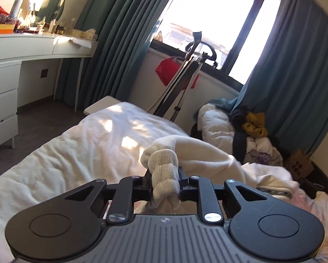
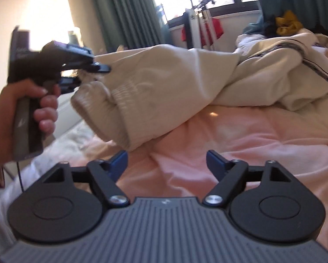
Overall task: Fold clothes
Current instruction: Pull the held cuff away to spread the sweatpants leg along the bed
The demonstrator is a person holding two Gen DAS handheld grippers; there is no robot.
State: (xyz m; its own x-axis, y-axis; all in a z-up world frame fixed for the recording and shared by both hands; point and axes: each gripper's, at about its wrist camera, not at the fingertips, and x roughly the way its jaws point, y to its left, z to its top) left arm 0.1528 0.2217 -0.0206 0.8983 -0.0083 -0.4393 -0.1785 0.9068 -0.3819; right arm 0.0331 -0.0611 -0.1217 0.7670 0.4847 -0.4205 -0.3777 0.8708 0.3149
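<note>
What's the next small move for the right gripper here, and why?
Probably bring the right gripper forward to pinch the cream garment lower down its lifted length. The left gripper is shut on the ribbed cuff, while the right is open, holding nothing, above the pink sheet.

Cream sweatshirt [image 2: 164, 76], ribbed cuff [image 1: 164, 173] bunched and lifted, sleeve stretched out, body crumpled on bed

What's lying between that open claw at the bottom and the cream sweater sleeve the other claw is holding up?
Only pink bedding, seen in the right wrist view: the open right claw hovers over it, short of the cream knitted sweater sleeve.
</note>
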